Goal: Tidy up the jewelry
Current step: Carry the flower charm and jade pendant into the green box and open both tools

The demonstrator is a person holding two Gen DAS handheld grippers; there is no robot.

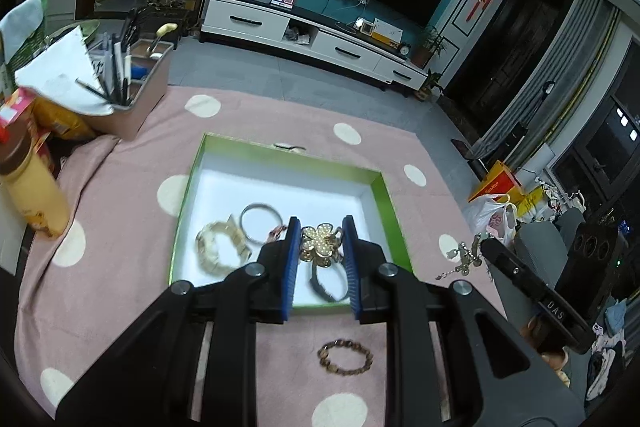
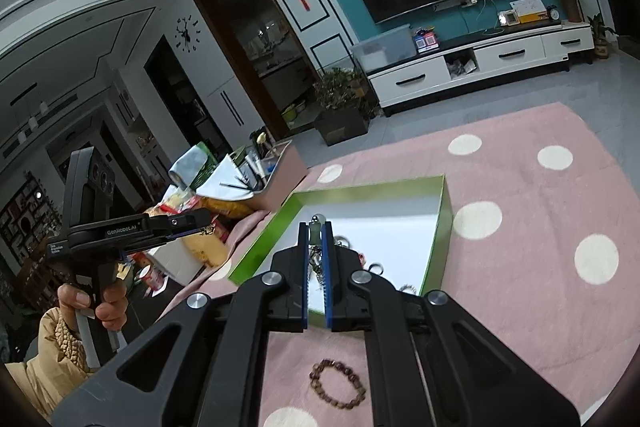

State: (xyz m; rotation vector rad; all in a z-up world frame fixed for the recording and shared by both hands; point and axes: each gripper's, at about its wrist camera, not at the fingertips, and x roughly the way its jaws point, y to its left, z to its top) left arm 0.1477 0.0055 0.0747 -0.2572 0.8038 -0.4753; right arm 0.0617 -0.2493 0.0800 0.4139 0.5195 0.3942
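Pinching a gold flower bracelet, the left tool hangs above the green box; the right tool is clamped on a dangling charm chain.

One green-rimmed white box; three bracelets: gold link, silver bangle, brown beaded; one gold flower brooch.

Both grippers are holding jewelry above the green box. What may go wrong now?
The flower piece sits between the left gripper jaws with its dark strap dangling; it may slip out. The charm chain in the right gripper hangs loose and may snag on the green box rim.
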